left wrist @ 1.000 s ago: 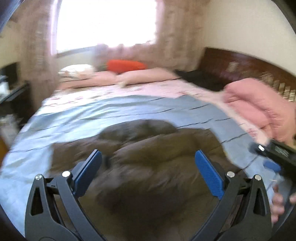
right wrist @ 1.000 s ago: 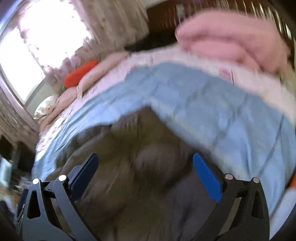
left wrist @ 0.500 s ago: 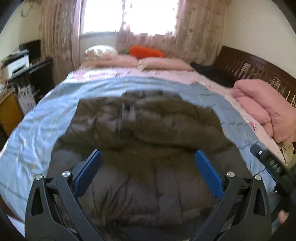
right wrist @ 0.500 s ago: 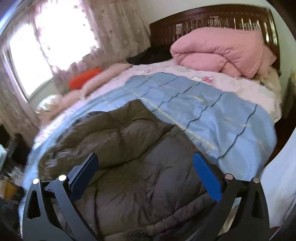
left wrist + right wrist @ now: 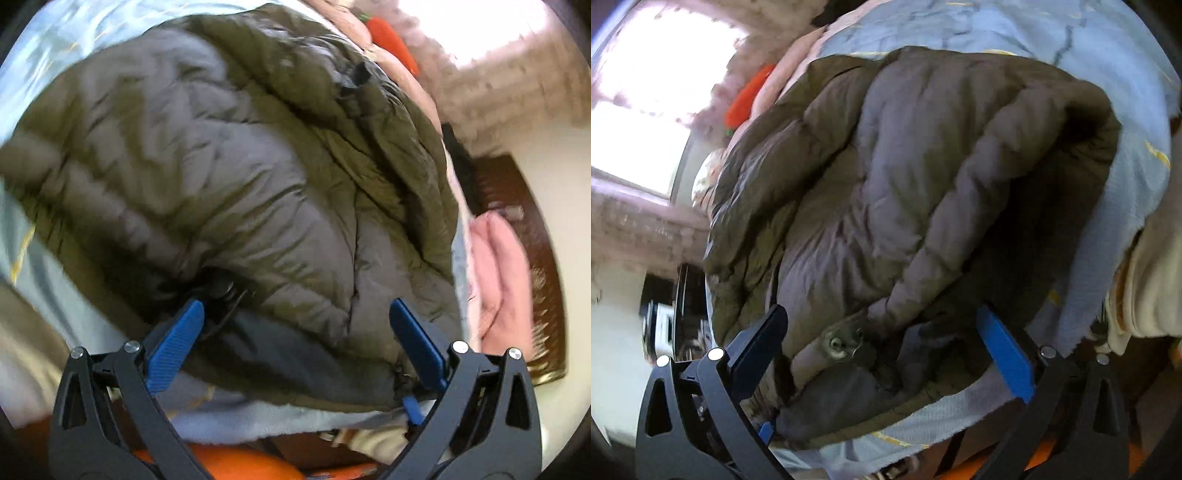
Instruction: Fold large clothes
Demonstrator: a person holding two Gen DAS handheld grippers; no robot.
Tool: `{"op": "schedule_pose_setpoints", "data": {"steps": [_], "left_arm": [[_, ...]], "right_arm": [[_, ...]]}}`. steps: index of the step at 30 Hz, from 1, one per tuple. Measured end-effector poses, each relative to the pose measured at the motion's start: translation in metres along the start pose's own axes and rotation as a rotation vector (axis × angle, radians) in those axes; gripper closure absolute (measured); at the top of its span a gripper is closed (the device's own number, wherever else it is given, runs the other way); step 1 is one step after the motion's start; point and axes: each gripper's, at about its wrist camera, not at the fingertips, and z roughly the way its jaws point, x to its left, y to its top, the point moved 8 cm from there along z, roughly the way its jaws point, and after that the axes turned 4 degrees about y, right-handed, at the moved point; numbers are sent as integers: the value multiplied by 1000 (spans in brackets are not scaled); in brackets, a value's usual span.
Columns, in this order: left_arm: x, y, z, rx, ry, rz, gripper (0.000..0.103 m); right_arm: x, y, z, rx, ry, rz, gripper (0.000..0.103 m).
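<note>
A large olive-grey puffer jacket (image 5: pixel 258 177) lies spread on a light blue bedspread (image 5: pixel 44 48), its hem at the near bed edge. It also fills the right wrist view (image 5: pixel 905 184). My left gripper (image 5: pixel 295 332) is open, its blue pads just above the hem near the jacket's snap button (image 5: pixel 227 286). My right gripper (image 5: pixel 882 343) is open over the hem too, with the snap button (image 5: pixel 834 343) between its jaws. Neither holds cloth.
A folded pink quilt (image 5: pixel 498 280) and the dark wooden headboard (image 5: pixel 517 206) are at the right. An orange carrot-shaped pillow (image 5: pixel 391 37) lies at the bed's far end by the curtained window (image 5: pixel 646 74). Orange fabric (image 5: pixel 236 461) sits below the bed edge.
Both grippers have dropped and tilted down from a high view of the whole bed to close over the jacket's near hem. Both stay open.
</note>
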Motion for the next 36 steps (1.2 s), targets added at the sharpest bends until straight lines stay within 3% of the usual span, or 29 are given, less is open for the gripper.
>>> {"op": "schedule_pose_setpoints", "data": {"steps": [5, 7, 15, 21, 28, 36], "left_arm": [[38, -20, -6, 41, -135, -237, 2], [43, -18, -3, 61, -195, -305, 2], [46, -18, 0, 68, -182, -333, 2], [57, -28, 1, 78, -77, -274, 2], [58, -6, -2, 3, -232, -409, 2], [61, -4, -6, 2, -259, -433, 2]], "right_arm": [[3, -17, -6, 71, 120, 99, 1], [-1, -20, -5, 95, 130, 130, 1], [-7, -37, -4, 168, 186, 198, 1], [-23, -40, -5, 197, 203, 283, 1], [-25, -35, -7, 191, 202, 299, 1], [-8, -32, -8, 166, 198, 193, 1]]}}
